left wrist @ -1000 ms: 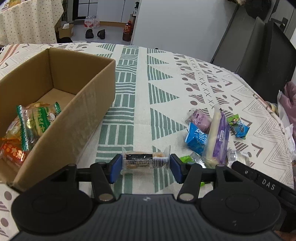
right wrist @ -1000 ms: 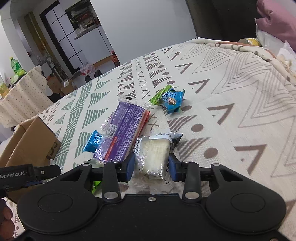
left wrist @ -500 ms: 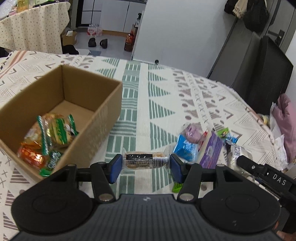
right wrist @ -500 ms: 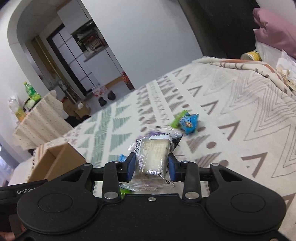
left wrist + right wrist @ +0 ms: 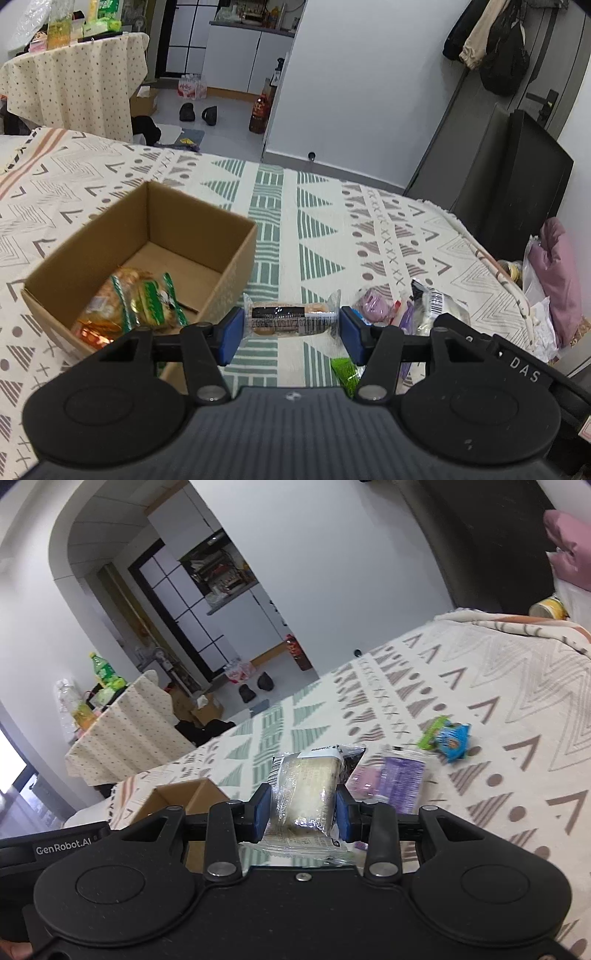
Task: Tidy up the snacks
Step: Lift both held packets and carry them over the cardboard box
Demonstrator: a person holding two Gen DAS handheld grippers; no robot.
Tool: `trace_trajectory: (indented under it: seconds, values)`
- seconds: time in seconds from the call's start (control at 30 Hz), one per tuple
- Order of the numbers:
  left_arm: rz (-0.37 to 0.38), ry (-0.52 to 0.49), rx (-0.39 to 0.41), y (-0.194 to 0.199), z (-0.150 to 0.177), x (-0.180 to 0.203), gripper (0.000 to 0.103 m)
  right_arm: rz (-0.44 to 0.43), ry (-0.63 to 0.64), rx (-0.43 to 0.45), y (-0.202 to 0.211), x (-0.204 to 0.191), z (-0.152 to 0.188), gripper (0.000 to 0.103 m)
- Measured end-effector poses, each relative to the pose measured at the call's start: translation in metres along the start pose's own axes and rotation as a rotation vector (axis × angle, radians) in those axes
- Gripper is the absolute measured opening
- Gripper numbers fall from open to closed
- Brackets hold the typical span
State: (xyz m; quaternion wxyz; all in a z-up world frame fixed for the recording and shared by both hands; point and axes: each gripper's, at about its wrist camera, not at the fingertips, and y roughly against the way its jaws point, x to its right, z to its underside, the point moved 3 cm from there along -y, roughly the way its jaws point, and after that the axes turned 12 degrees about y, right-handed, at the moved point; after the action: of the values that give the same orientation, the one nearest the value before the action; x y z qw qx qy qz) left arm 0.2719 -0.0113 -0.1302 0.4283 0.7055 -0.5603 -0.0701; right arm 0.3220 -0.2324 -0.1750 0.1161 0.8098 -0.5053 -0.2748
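Note:
My left gripper (image 5: 291,328) is shut on a small clear-wrapped biscuit bar (image 5: 290,318), held crosswise above the patterned cloth, just right of the open cardboard box (image 5: 236,243). Orange and green snack packets (image 5: 136,301) lie inside the box. My right gripper (image 5: 303,808) is shut on a clear-wrapped pale cake packet (image 5: 304,794), lifted off the cloth. That packet (image 5: 439,306) also shows in the left wrist view. Loose on the cloth lie a purple packet (image 5: 402,782), a pink one (image 5: 371,300) and a blue-green one (image 5: 448,736). The box corner (image 5: 184,794) shows at lower left.
The patterned cloth (image 5: 332,221) covers the whole surface. Dark furniture (image 5: 517,184) and a pink cushion (image 5: 554,273) stand at the right edge. A green wrapper (image 5: 343,369) lies under the left gripper. Bare cloth stretches behind the box.
Both grippers have risen with their packets; the cloth and box look farther below. The right gripper's packet came off the cloth, and the box moved toward the middle of the left view.

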Motion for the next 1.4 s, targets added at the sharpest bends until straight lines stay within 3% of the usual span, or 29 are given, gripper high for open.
trace_trajectory:
  seconds: [0.73,1.1,1.4]
  values:
    - [0.009,0.097,0.076,0.039,-0.051,-0.066,0.055,-0.101,0.104,0.012,-0.022,-0.096,-0.013,0.035]
    - [-0.046,0.113,0.084,0.037,-0.082,-0.119,0.055,-0.159,0.142,-0.011,-0.057,-0.146,-0.011,0.035]
    - [-0.028,0.130,0.051,0.015,-0.094,-0.137,0.055,-0.169,0.188,-0.055,-0.082,-0.166,-0.005,0.035]
